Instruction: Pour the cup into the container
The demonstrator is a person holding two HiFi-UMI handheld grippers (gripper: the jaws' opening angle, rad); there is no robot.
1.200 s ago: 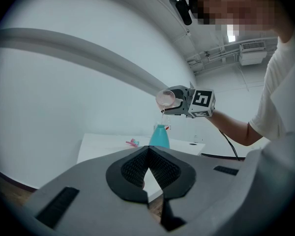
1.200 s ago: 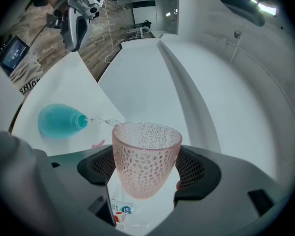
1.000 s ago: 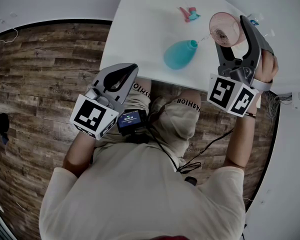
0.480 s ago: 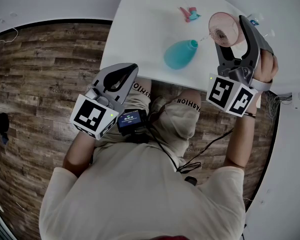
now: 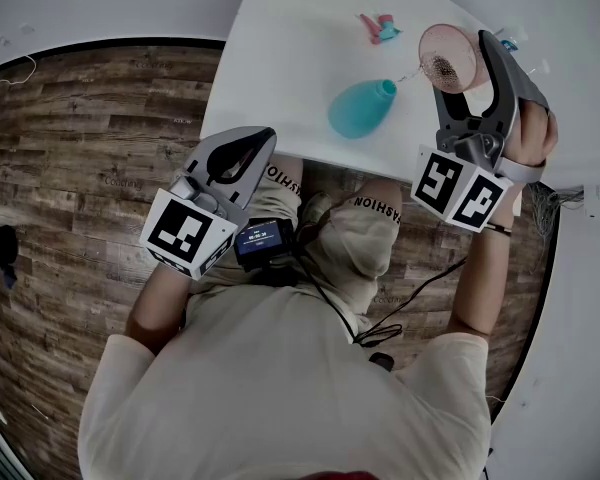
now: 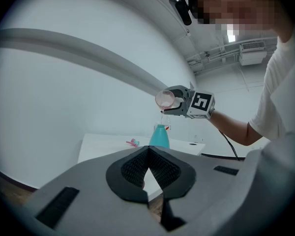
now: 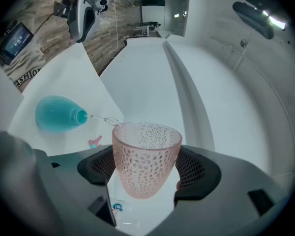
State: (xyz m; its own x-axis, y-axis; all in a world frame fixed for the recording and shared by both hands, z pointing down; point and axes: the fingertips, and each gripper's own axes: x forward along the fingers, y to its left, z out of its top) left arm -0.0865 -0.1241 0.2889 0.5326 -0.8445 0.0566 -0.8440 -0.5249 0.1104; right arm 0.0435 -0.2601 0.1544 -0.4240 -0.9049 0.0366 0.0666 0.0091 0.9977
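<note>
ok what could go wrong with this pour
The stream from the pink cup is thin and the teal bottle has a narrow mouth: a wobble of the right gripper could spill onto the white table. Nothing steadies the bottle; the left gripper hangs off the table, so a knock could tip it.

We see a small pink-and-teal plastic piece (image 5: 379,28) lying on the white tabletop (image 5: 280,58); brown wood-plank flooring (image 5: 70,148) spreads beside it.

Bright even light, sharp focus, fisheye edges dark and curved
</note>
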